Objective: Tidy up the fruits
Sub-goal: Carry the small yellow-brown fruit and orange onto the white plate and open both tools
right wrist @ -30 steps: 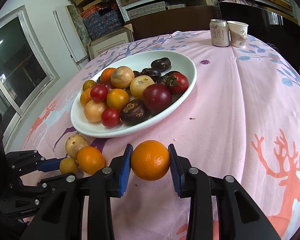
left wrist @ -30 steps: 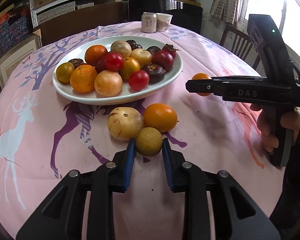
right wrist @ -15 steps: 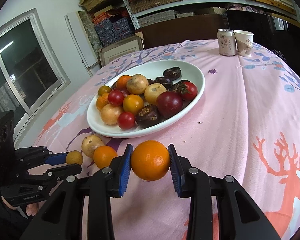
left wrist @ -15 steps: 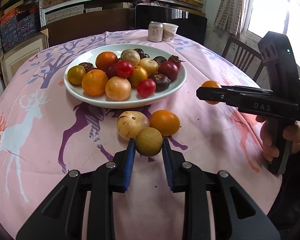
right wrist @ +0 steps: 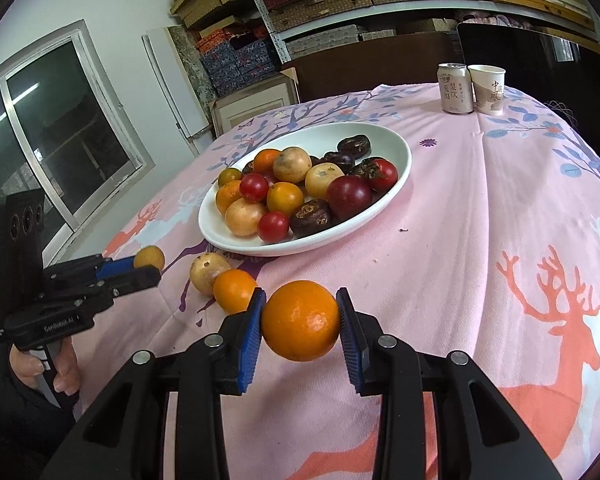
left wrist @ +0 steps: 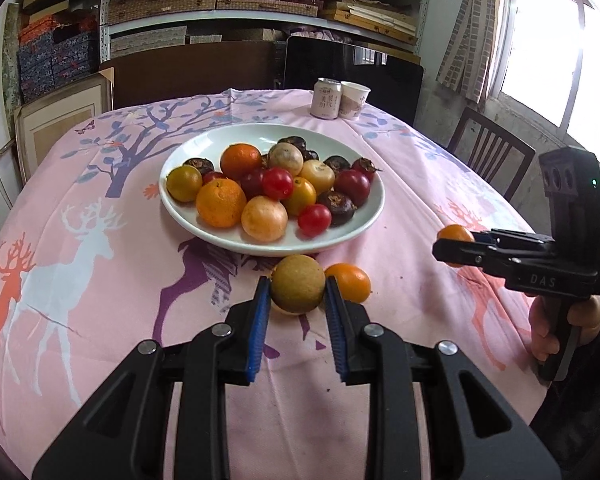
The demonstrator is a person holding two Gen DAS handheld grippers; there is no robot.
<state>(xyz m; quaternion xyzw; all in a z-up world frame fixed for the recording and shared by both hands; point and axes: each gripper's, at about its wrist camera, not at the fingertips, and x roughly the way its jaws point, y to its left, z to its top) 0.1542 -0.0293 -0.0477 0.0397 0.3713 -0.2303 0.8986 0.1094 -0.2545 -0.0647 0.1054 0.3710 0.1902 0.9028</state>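
Observation:
My left gripper [left wrist: 297, 280] is shut on a small brownish-yellow round fruit [left wrist: 298, 294], held a little above the pink cloth just in front of the white plate [left wrist: 236, 136]. My right gripper [right wrist: 301, 294] is shut on an orange [right wrist: 300, 322], also off the cloth, short of the plate's near rim [right wrist: 380, 140]. The plate holds several oranges, tomatoes, pale yellow fruits and dark fruits. On the cloth by the plate lie a loose orange [right wrist: 234, 290] and a pale yellow fruit [right wrist: 208, 272]. Each wrist view shows the other gripper from the side.
A drinks can [left wrist: 326, 98] and a paper cup [left wrist: 353, 100] stand at the table's far edge. A wooden chair [left wrist: 488, 156] sits beyond the right edge. Shelves of boxes line the back wall. A hand [left wrist: 548, 328] grips the right tool's handle.
Both grippers have risen and drawn back with their fruits. The brownish-yellow fruit now hangs in front of the pale yellow one on the cloth.

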